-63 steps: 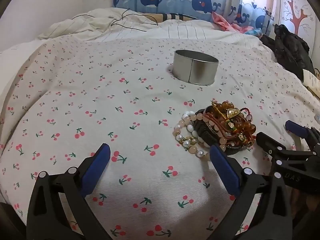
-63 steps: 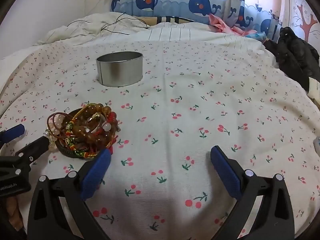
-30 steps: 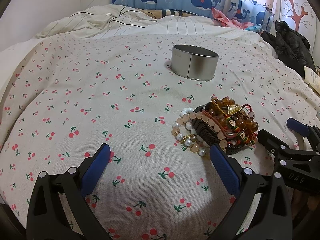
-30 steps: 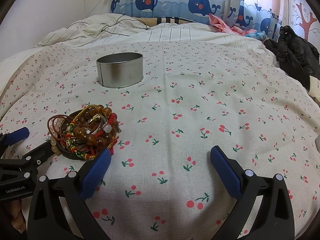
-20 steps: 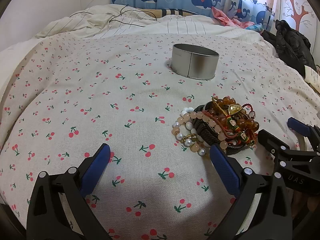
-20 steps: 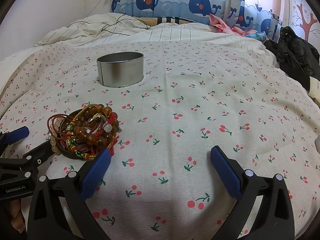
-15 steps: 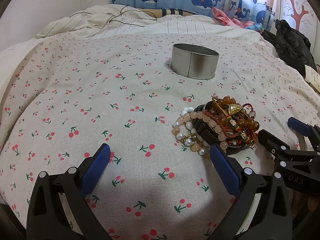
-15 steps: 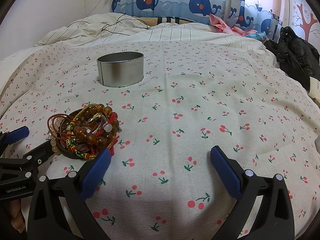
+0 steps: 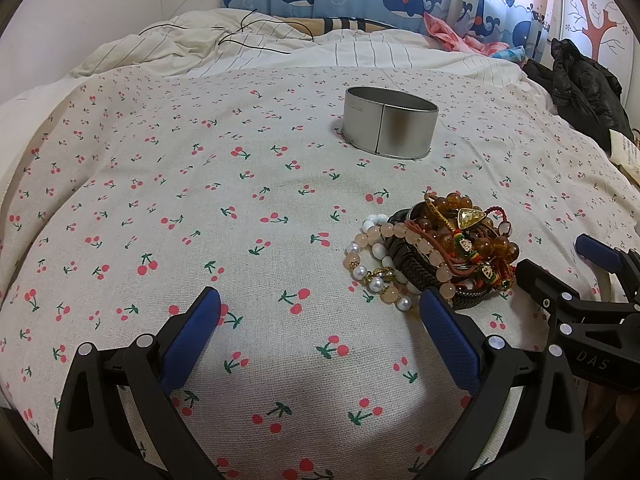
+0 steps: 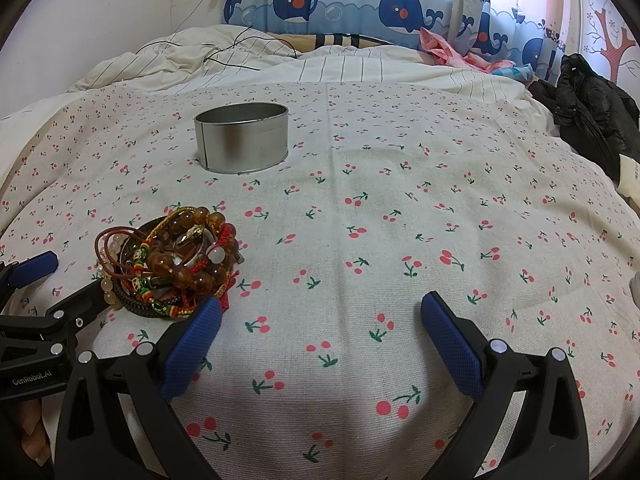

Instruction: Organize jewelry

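Left wrist view: my left tongs (image 9: 320, 320), black arms with blue textured pads, stand spread wide and hold nothing; they hover low over the cream bedspread printed with red cherries (image 9: 160, 200). The tangled heap of bead, pearl, cord and braided leather bracelets (image 9: 436, 256) lies on the bedspread just beyond my left tongs' right-hand pad (image 9: 448, 336), near it but apart. Beyond the heap, well apart, stands the round, open-topped, silver metal tin (image 9: 390, 127), upright; I cannot tell what its interior holds. My right tongs (image 9: 560, 260) enter from the right edge, their near black finger close beside the heap.

Right wrist view: my right tongs (image 10: 320, 320) are likewise fully spread and empty. The same bracelet heap (image 10: 172, 264) sits just ahead of the left-hand pad (image 10: 192, 352); whether they touch I cannot tell. The tin (image 10: 242, 138) stands farther back. My left tongs (image 10: 60, 280) show at the left edge beside the heap. Behind the bed hang blue whale-print curtains (image 10: 360, 4); a black jacket (image 10: 592, 116) lies at the right.
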Demonstrator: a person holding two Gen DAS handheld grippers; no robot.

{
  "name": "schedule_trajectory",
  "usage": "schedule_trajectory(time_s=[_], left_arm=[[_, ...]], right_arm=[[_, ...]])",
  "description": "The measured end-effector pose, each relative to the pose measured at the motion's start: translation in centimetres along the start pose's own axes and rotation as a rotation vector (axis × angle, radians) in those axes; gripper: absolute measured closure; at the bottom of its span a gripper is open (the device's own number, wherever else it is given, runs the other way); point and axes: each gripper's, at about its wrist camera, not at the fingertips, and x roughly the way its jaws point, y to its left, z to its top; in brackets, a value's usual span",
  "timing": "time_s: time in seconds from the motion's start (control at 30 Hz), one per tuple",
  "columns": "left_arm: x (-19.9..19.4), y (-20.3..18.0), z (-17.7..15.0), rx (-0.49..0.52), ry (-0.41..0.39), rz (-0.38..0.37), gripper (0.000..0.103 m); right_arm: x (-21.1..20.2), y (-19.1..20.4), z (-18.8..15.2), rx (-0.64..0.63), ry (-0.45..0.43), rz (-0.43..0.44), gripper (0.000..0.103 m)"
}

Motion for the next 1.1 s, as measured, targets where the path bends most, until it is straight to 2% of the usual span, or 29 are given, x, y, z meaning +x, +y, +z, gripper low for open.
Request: schedule_trajectory(time_s=[0.77, 0.9, 1.03, 1.07, 1.1], left_arm=[[-0.1, 0.0, 0.1, -0.004, 0.001, -0.008, 0.007], [-0.7, 0.7, 0.3, -0.014, -0.003, -0.023, 0.007], [-1.7, 2.6, 2.1, -0.027, -0.015, -0.033, 0.007], [-1.6, 3.2, 2.7, -0.072, 0.003, -0.079, 0.007], [-1.6, 3.8, 3.3, -0.087, 0.005, -0.094, 0.007]], right_arm=[[0.0, 0.1, 0.0, -0.002, 0.003, 0.001, 0.007], [-0.3, -0.3, -0.2, 0.009, 0.021, 0.048, 0.007], [-0.8, -1.2, 0.0, 0.049, 0.034, 0.128, 0.007], [-0.9, -1.2, 0.2, 0.045, 0.035, 0.137, 0.007], [-1.0, -0.9, 0.5, 0.031, 0.032, 0.136, 0.007]])
